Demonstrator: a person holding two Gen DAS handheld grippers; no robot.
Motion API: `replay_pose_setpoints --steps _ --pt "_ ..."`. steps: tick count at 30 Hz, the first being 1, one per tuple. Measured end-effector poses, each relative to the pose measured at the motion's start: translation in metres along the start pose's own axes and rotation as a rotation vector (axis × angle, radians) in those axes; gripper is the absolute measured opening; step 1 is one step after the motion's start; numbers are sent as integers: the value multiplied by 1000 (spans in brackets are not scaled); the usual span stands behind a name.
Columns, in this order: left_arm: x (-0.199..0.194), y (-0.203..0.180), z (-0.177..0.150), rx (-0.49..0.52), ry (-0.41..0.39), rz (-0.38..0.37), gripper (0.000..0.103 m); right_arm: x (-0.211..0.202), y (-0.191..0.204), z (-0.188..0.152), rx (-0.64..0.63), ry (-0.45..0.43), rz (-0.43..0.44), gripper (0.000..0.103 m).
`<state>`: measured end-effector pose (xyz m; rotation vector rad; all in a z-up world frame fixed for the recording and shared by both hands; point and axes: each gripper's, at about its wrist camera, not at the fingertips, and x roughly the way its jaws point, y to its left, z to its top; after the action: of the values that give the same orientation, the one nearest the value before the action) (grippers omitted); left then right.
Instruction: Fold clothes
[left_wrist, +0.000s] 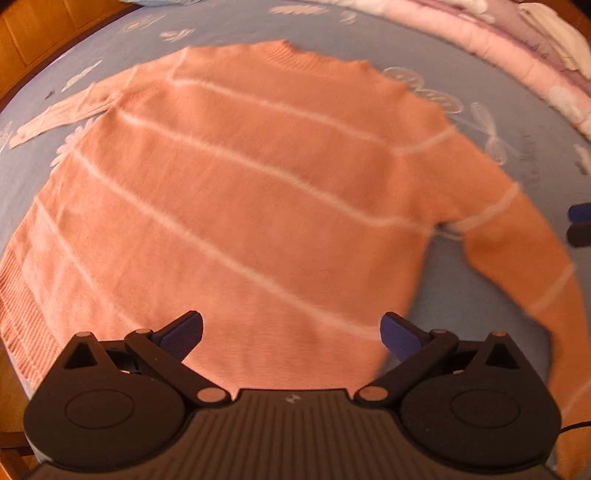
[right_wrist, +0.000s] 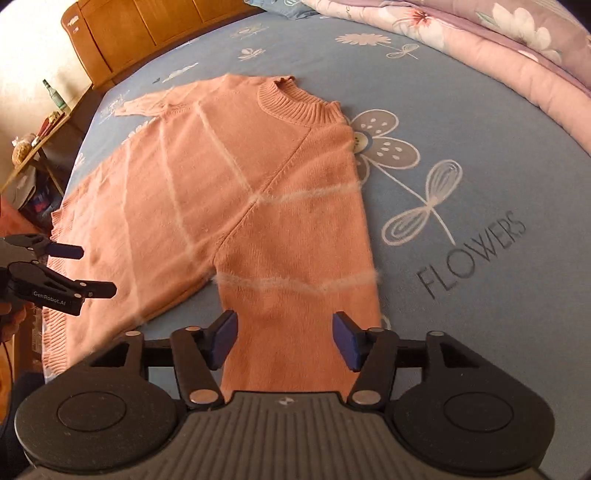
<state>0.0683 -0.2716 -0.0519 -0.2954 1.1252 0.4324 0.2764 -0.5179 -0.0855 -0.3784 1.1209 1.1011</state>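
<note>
Bed (right_wrist: 461, 122): sweater (right_wrist: 207, 177) flat, unfolded. Both my grippers, left (left_wrist: 291, 334) and right (right_wrist: 284, 339), gape empty. Next: grasp sleeve (right_wrist: 295, 266), fold inward.

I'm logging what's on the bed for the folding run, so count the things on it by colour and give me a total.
Orange, white-striped: 1, the sweater, spread flat.
Pink and lilac floral: 1, the quilt, bunched along the far edge.
Blue floral: 1, the bedsheet under both.
Total: 3.
</note>
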Motion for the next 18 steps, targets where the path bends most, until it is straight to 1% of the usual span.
replay_pose_setpoints --steps 1,2,4,5,6,7,8,10,11,12,13,16,18 --pt "-5 -19 3 14 -14 -38 102 -9 -1 -12 -5 24 -5 63" --pt "6 -59 13 41 -17 -83 102 -15 -2 -27 -7 60 -13 63" --pt "-1 -99 5 87 -38 -161 102 -22 -10 -63 16 125 -20 63" --pt "-3 -120 2 111 -51 -197 102 -23 -14 -81 45 161 -14 63" --pt "-10 -131 -6 124 -62 -222 102 -24 -19 -99 82 198 -3 63" --pt "0 -160 -4 133 -69 -255 102 -26 -23 -119 123 225 8 63" --pt "6 -183 -5 141 -63 -291 102 -29 -27 -136 167 243 23 63" --pt "10 -209 -12 159 -45 -358 102 -33 -34 -168 255 272 57 63" --pt "12 -221 -16 170 -36 -386 102 -35 -38 -182 305 278 86 63" --pt "17 -235 -14 188 -32 -400 102 -36 -42 -192 350 274 112 63" --pt "15 -241 -19 197 -24 -405 102 -37 -44 -200 383 263 128 63" --pt "18 -254 -33 219 5 -462 102 -36 -49 -213 424 201 171 63" --pt "23 -255 -42 219 28 -474 102 -35 -50 -216 424 166 206 63"
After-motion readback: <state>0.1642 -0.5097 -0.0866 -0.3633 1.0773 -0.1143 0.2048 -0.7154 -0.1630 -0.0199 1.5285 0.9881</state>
